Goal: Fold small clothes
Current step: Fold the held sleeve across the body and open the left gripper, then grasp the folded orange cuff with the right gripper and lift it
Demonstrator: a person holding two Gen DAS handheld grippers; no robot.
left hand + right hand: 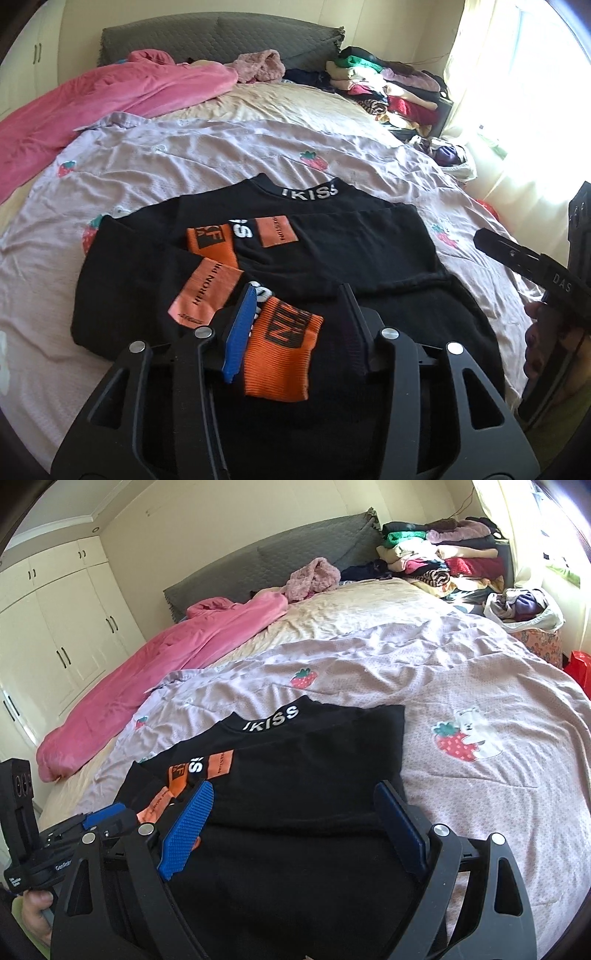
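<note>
Both tools, left tool (299, 314) and right tool (301, 827), spread; we'd pinch the soft, light black shirt (303, 775) at its hem corners.

1. One black sweatshirt (332, 251) lies near the foot edge of the bed.
2. Two orange cuffs (280, 354) show on its sleeves.
3. One pink blanket (92, 107) runs along the left edge of the bed.
4. One fuzzy pink garment (314, 578) sits by the headboard.
5. One pile of folded clothes (443, 557) fills the far right corner.
6. Two grippers, left (299, 328) and right (295, 834).
</note>
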